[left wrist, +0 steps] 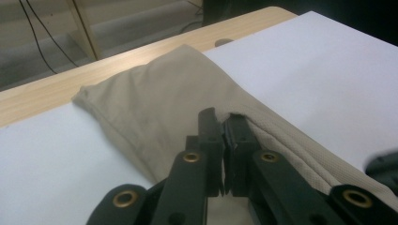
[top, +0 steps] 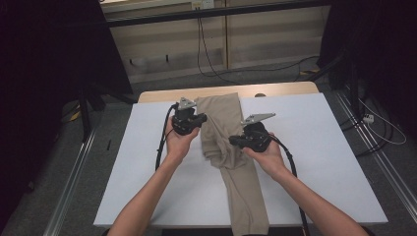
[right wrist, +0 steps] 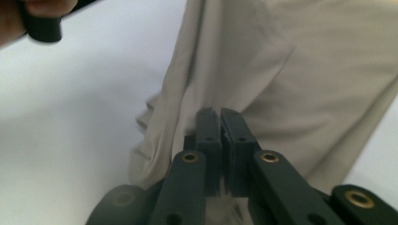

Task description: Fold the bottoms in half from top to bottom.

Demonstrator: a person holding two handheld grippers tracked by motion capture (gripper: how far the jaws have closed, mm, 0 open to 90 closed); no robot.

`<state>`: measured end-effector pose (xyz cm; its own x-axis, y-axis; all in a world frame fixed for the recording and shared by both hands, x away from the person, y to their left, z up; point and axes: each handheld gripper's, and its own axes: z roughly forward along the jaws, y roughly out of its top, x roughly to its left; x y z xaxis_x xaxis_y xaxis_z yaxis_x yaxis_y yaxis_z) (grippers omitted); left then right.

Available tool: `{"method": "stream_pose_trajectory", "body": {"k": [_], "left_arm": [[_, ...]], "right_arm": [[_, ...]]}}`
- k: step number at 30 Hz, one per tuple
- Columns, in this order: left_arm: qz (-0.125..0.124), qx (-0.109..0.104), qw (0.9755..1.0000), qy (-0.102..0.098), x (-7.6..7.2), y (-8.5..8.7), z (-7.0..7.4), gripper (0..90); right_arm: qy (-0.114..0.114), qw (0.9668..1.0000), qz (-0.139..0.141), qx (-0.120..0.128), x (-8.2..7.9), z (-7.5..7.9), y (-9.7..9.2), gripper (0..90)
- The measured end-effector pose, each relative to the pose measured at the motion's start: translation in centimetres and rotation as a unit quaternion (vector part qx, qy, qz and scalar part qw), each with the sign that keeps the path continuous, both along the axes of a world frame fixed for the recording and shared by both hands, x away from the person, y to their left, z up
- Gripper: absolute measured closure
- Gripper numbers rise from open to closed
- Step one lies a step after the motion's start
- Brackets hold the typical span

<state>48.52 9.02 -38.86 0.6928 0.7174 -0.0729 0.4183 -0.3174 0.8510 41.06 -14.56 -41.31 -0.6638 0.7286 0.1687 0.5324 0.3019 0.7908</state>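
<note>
A pair of beige trousers (top: 231,147) lies lengthwise down the middle of the white surface (top: 319,162), its far end reaching the bare wooden strip (top: 162,94) at the far edge and its near end hanging over the near edge. The left gripper (top: 194,123) is at the left edge of the garment's far half; in the left gripper view its jaws are pressed together, pinching a seamed edge of the trousers (left wrist: 155,98), which rises in a ridge from the surface. The right gripper (top: 237,141) sits at mid-length, and in the right gripper view its jaws are likewise pressed together on a fold of the cloth (right wrist: 263,75), with fabric bunched to the left of them. The step in hand appears to be a fold: both grips are taken and the cloth is lifted slightly at the two pinch points. The next move, by this judgement, calls for both grippers to travel together in the same direction and at the same height, so that the fabric turns over evenly and does not twist between them. The bunching near mid-length (top: 216,155) may drag and spoil the crease. Nothing else lies on the surface; cables (top: 206,54) run over the floor beyond, well apart from the work.
</note>
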Motion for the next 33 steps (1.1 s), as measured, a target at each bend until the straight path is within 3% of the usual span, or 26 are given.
{"method": "stream_pose_trajectory", "body": {"k": [1,4,8,10,12,13,14,15,17,18,19,21,24,25,27,28,29,30,31,32,33], "left_arm": [[-0.001,-0.001,0.9999,0.011,0.4,-0.2,-0.5,80.6],[0.023,0.015,0.9989,0.037,0.3,-0.4,-1.7,49.6],[0.003,0.035,0.9989,0.032,-2.0,0.2,-2.0,47.9],[-0.027,0.035,0.9985,0.032,-3.8,0.3,-2.0,50.2],[-0.059,0.032,0.9968,0.044,-6.0,0.2,-2.4,53.6],[-0.063,0.032,0.9964,0.046,-7.2,-0.1,-2.7,55.6],[-0.078,0.028,0.9947,0.061,-8.4,-0.4,-3.0,56.1],[-0.109,0.032,0.9911,0.070,-9.6,-0.7,-3.3,58.4],[-0.145,0.057,0.9853,0.070,-12.1,-1.4,-4.0,60.2],[-0.164,0.064,0.9814,0.077,-13.0,-1.7,-4.3,63.1],[-0.175,0.068,0.9790,0.080,-13.9,-1.8,-4.6,65.1],[-0.190,0.074,0.9756,0.080,-15.4,-2.0,-5.1,64.7],[-0.205,0.072,0.9713,0.097,-17.2,-2.2,-5.8,57.5],[-0.205,0.079,0.9708,0.098,-17.7,-2.4,-6.2,54.0],[-0.188,0.093,0.9753,0.069,-18.6,-2.8,-6.3,51.4],[-0.186,0.093,0.9762,0.061,-18.6,-2.9,-6.3,57.5],[-0.199,0.090,0.9739,0.062,-18.6,-2.9,-6.4,73.9],[-0.195,0.088,0.9746,0.066,-18.7,-3.1,-6.3,81.8],[-0.198,0.097,0.9731,0.068,-18.7,-3.2,-6.2,90.0],[-0.203,0.112,0.9701,0.071,-18.7,-3.2,-6.0,90.0],[-0.198,0.101,0.9721,0.076,-18.7,-3.2,-6.0,90.0]], "right_arm": [[0.005,1.0000,0.001,-0.005,0.0,-0.5,-0.2,86.9],[0.020,0.9997,0.000,-0.012,0.0,-1.5,-0.8,86.1],[0.020,0.9997,-0.011,-0.007,-0.3,-1.6,-1.8,78.3],[0.012,0.9997,-0.019,-0.007,-0.6,-1.3,-2.4,75.0],[0.008,0.9997,-0.024,-0.006,-1.1,-1.0,-3.2,72.6],[0.008,0.9997,-0.024,-0.006,-1.5,-1.0,-3.5,72.6],[0.011,0.9997,-0.020,-0.005,-1.9,-1.1,-3.8,73.3],[0.016,0.9998,-0.011,-0.006,-2.4,-1.2,-4.1,74.2],[0.026,0.9995,0.009,-0.013,-3.6,-1.7,-4.3,75.7],[0.034,0.9990,0.021,-0.019,-4.3,-2.0,-4.3,76.7],[0.040,0.9983,0.035,-0.026,-5.0,-2.2,-4.2,76.7],[0.048,0.9963,0.059,-0.040,-6.5,-2.6,-3.9,76.1],[0.050,0.9939,0.077,-0.061,-8.7,-3.1,-3.8,72.2],[0.046,0.9930,0.080,-0.074,-9.3,-3.4,-3.8,70.0],[0.037,0.9932,0.077,-0.080,-10.1,-3.8,-3.7,64.9],[0.032,0.9930,0.079,-0.082,-10.3,-3.8,-3.6,63.5],[0.030,0.9927,0.078,-0.088,-10.3,-3.8,-3.5,63.4],[0.026,0.9925,0.076,-0.093,-10.4,-3.8,-3.3,64.1],[0.023,0.9918,0.074,-0.101,-10.4,-3.8,-3.1,66.1],[0.020,0.9911,0.073,-0.109,-10.5,-3.7,-3.0,66.6],[0.019,0.9911,0.071,-0.111,-10.5,-3.7,-2.9,67.6]]}}
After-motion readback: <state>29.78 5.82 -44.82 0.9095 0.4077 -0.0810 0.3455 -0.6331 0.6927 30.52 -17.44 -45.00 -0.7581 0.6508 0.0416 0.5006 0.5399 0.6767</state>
